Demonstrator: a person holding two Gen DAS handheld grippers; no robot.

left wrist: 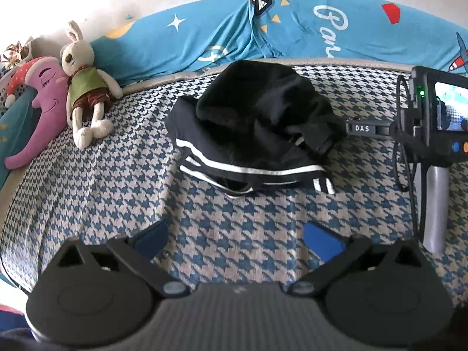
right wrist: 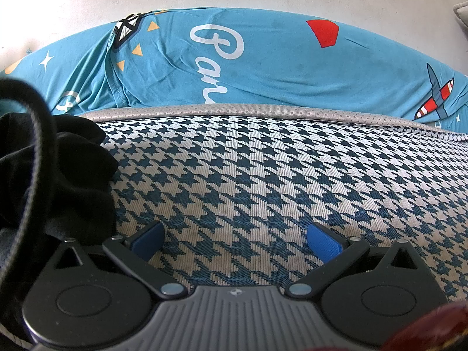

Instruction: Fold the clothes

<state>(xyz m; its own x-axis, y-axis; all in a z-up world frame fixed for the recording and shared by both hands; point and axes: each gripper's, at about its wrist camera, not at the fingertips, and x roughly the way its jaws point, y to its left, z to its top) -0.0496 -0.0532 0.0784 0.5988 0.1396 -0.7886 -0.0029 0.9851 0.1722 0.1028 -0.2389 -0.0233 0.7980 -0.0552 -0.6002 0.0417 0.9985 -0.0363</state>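
A black garment with white side stripes (left wrist: 251,128) lies bunched in a heap on the houndstooth bed cover (left wrist: 117,181), ahead of my left gripper (left wrist: 235,239). The left gripper is open and holds nothing, its blue pads (left wrist: 321,241) hovering over bare cover short of the garment. The right gripper's body (left wrist: 433,128) shows at the right edge of the left wrist view, beside the heap. In the right wrist view my right gripper (right wrist: 235,241) is open and holds nothing over the cover (right wrist: 263,175), with the black garment (right wrist: 58,175) at the left edge.
A blue printed pillow or quilt (left wrist: 234,38) runs along the wall at the far side of the bed. A stuffed rabbit (left wrist: 84,84) and a purple moon cushion (left wrist: 44,105) lie at the far left. A black cable (right wrist: 32,134) loops across the right wrist view's left side.
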